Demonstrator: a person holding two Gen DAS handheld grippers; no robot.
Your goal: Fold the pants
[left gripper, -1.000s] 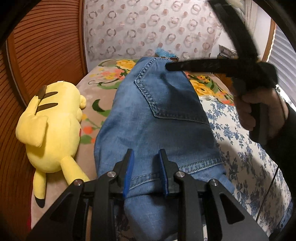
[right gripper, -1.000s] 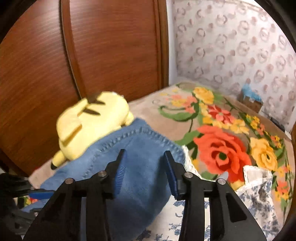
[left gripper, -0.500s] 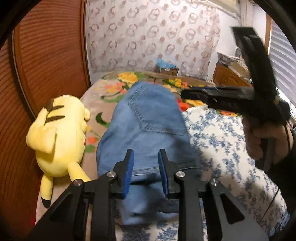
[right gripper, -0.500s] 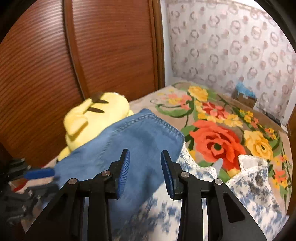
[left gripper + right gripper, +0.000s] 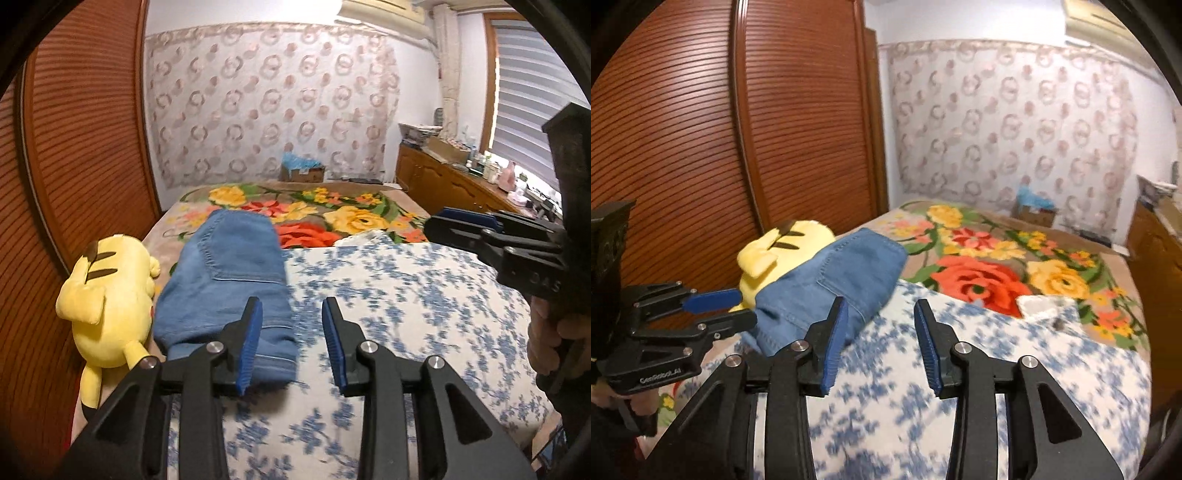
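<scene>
Folded blue jeans (image 5: 229, 280) lie flat on the bed's left side, back pocket up, beside a yellow plush toy (image 5: 107, 295). My left gripper (image 5: 291, 343) hovers above and behind their near end, its jaws opening, the blue pads pressing on nothing. In the right wrist view the jeans (image 5: 849, 277) lie ahead and to the left. My right gripper (image 5: 879, 343) is held over the flowered sheet, jaws opening and empty. Each gripper shows in the other's view: the right gripper (image 5: 461, 221) at the right edge, the left gripper (image 5: 716, 310) at the left.
A white sheet with blue flowers (image 5: 406, 295) covers the near bed, a bright floral blanket (image 5: 351, 221) the far part. Wooden slatted wardrobe doors (image 5: 701, 147) stand close on the left. A cardboard box (image 5: 303, 171) and a wooden cabinet (image 5: 443, 181) sit at the back.
Both grippers have drawn back and up from the jeans, which now lie farther off on the bed. The left jaws stand wider than before; the right gripper swung away to the right.
</scene>
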